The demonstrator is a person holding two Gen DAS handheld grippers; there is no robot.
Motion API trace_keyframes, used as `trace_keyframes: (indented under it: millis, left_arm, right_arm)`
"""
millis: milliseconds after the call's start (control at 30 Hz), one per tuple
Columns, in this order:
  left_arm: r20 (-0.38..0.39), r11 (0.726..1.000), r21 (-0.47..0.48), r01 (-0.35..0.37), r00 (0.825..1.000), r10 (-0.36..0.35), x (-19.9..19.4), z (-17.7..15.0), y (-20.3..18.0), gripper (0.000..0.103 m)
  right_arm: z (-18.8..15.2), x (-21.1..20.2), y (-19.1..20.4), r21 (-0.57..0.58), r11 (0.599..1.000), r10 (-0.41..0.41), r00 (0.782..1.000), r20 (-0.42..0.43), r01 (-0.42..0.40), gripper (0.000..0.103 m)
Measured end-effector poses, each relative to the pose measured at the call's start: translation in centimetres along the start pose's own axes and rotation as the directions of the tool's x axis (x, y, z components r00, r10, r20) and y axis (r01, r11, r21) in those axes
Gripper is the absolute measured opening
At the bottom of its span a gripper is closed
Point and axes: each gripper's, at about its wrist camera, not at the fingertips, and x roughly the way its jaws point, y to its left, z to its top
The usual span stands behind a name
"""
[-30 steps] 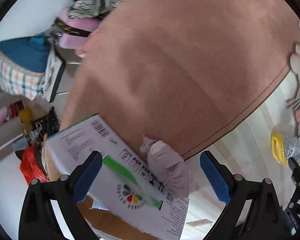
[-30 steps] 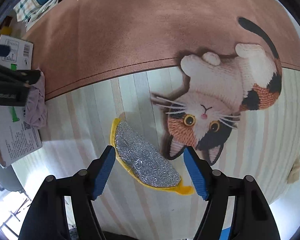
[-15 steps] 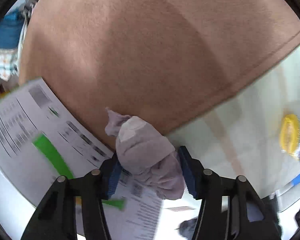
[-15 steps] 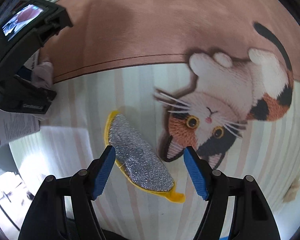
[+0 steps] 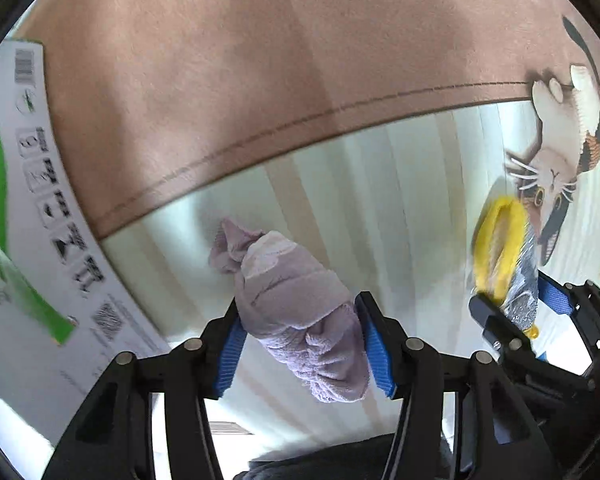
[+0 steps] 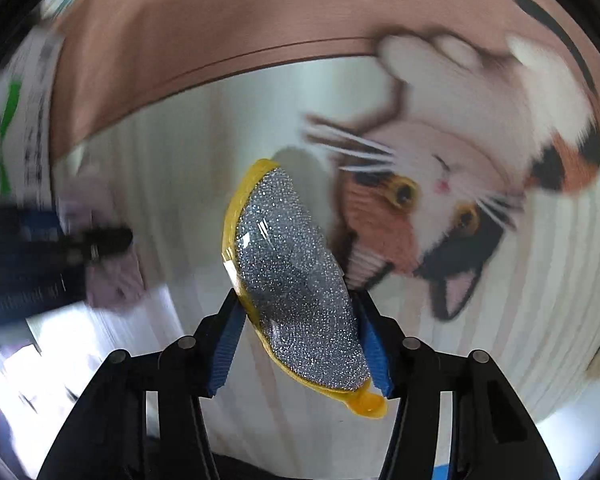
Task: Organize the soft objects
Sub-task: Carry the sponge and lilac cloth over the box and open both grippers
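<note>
Jaws clamp lilac rolled cloth [image 5: 300, 304]; silver-yellow sponge [image 6: 296, 276].

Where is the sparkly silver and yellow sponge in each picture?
Left wrist view: the yellow-rimmed, silver glittery sponge is at the far right edge, in the other claw.
Right wrist view: dead centre, between this claw's blue pads.
Shared landmark: the calico cat picture beside it.

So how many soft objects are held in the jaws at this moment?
2. The lilac cloth bundle sits in the left gripper; the yellow-edged silver scouring pad sits in the right gripper. Others may be out of view.
</note>
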Motion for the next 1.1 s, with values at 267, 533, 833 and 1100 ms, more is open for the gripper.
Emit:
trace_keyframes:
  millis: [267, 533, 833, 1100]
  left_arm:
    - [0.011, 0.998, -0.024, 0.058, 0.998, -0.058, 2.6, -2.8, 0.3, 0.061]
    - [0.1, 0.998, 0.015, -0.054, 0.994, 0.052, 3.3, -7.4, -4.8, 0.045]
    - [0.239, 0.999, 0.0, -0.038, 0.97, 0.037, -0.3, -11.0, -4.4, 0.039]
    - [0.461, 0.991, -0.062, 0.117, 0.884, -0.076, -10.3, -18.5, 1.3, 0.039]
  right_arm:
    - [0.0, -0.1, -1.5, 0.078, 0.995, 0.07, 0.998, -0.006, -0.07, 0.06]
    - [0.9, 0.1, -0.1, 0.069, 0.998, -0.004, 1.0, 0.012, 0.003, 0.052]
    - [-0.6, -2.0, 2.7, 0.101, 0.994, -0.05, 0.995, 0.09, 0.041, 0.045]
    - [-4.2, -12.9, 9.4, 0.021, 0.994, 0.101, 0.959, 0.265, -0.111, 0.044]
